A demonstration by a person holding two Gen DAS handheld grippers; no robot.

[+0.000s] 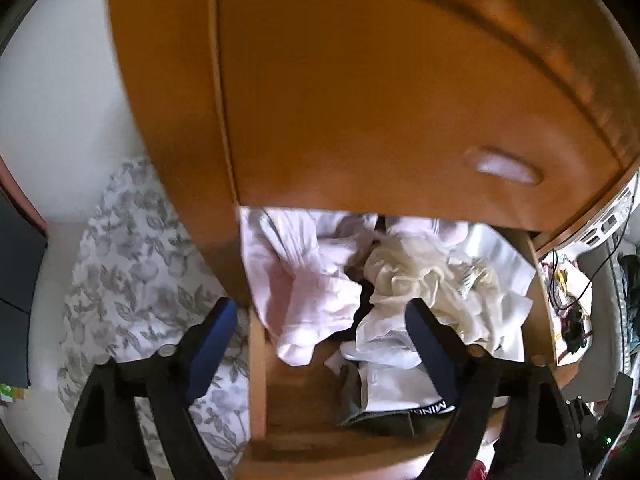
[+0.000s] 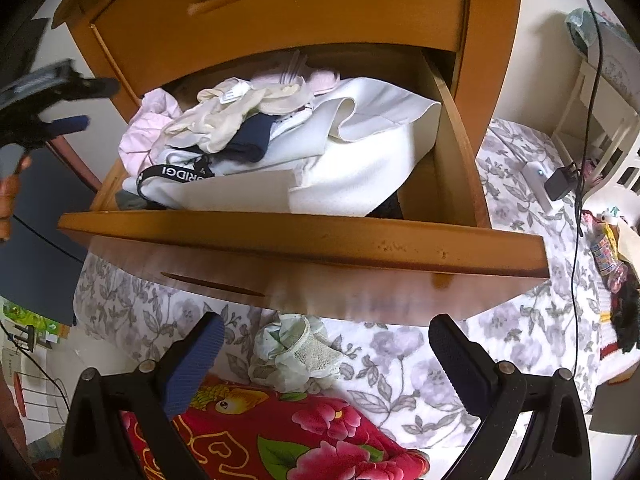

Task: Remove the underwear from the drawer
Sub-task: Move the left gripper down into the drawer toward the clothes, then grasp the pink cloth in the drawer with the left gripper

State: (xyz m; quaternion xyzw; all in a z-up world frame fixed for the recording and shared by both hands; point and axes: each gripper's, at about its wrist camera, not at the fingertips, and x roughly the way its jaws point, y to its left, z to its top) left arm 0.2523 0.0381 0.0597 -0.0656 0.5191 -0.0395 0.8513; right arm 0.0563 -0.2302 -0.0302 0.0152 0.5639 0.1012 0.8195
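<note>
Two grippers are in play, and neither has hold of anything. The left gripper (image 1: 320, 320) has its jaws spread apart over the open drawer (image 2: 304, 236), nothing pressed between the blue pads; one finger hangs over the flowered bedspread (image 1: 132, 248) at the lower left of the frame, outside the drawer's side wall, while the other reaches over the clothes. The right gripper (image 2: 326, 354) waits released too, low in its frame, in front of the drawer front and above a small crumpled lace-trimmed garment (image 2: 296, 356) and a red flowered cloth (image 2: 280, 432).

The underwear lies inside the drawer as a loose heap: a pink piece (image 1: 296, 276) centre-left of the left wrist view, a cream crumpled piece (image 1: 416, 276) to its right, and a white pair with a black lettered waistband (image 1: 404, 392) near the lower middle. That banded pair sits closest to the left gripper, just beside its right-hand finger.

To do the pick well, I judge the left gripper should shift rightward in its frame so both fingers clear the wooden side wall, then come down straddling a single raised fold rather than the whole heap. Pinching a ridge of the pink or cream piece would likely lift one garment cleanly. The pieces overlap, so a deep bite could drag neighbours along.
</note>
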